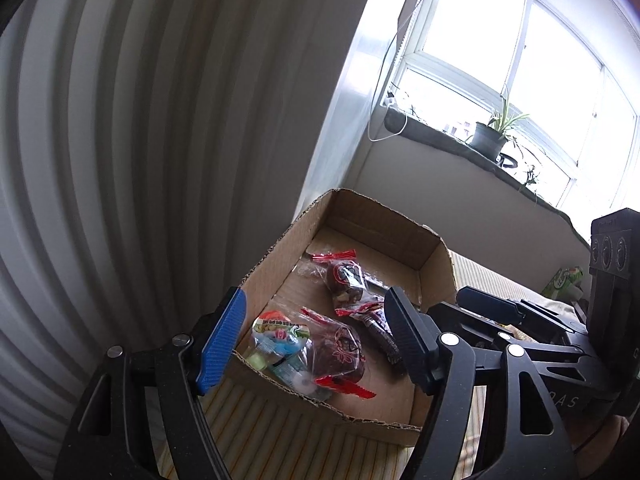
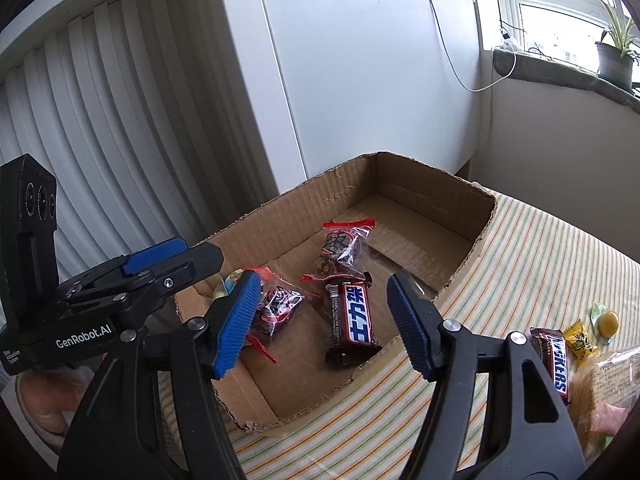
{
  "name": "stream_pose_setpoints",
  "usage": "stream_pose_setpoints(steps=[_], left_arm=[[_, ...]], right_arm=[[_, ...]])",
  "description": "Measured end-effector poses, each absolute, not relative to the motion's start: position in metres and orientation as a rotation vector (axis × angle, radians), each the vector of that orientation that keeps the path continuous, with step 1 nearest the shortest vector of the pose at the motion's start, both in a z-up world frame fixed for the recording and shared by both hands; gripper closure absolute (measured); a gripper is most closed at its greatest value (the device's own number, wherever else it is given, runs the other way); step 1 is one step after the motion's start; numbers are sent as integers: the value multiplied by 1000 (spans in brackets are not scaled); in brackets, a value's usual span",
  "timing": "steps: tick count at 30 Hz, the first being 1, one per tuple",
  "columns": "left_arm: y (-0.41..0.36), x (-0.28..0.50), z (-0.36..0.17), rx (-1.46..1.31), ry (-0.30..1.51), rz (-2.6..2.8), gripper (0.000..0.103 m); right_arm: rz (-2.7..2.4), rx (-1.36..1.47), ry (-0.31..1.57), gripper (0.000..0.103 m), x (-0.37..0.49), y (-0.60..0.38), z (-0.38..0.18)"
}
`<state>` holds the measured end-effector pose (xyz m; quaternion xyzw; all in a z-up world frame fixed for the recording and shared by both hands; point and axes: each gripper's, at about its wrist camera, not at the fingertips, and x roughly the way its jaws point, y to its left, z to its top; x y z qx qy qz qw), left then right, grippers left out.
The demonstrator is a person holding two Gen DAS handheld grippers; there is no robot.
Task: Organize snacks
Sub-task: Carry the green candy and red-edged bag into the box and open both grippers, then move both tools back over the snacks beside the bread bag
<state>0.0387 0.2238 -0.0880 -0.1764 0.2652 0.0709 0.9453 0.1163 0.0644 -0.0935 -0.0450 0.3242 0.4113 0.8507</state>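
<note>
While both hover over the cardboard box (image 2: pixel 280 216), the left gripper (image 1: pixel 316 344) and right gripper (image 2: pixel 320 320) stand spread wide, gripping nothing; a Snickers bar (image 2: pixel 352 322) and wrapped sweets (image 1: pixel 340 348) lie inside the box below.

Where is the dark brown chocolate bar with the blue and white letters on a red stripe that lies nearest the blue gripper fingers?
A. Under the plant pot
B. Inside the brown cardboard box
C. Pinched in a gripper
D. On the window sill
B: the dark brown chocolate bar lies flat on the floor of the brown cardboard box, and the right gripper stands open above it, touching nothing.
</note>
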Motion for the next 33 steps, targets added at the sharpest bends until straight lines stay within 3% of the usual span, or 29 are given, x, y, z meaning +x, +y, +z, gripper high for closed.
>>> stream_pose_setpoints(steps=[13, 33], left_arm=[[181, 52, -71, -275, 546, 113, 32], [-7, 91, -66, -77, 602, -174, 32]], right_arm=[[815, 9, 651, 34, 119, 1, -85], [437, 191, 636, 34, 121, -234, -101]])
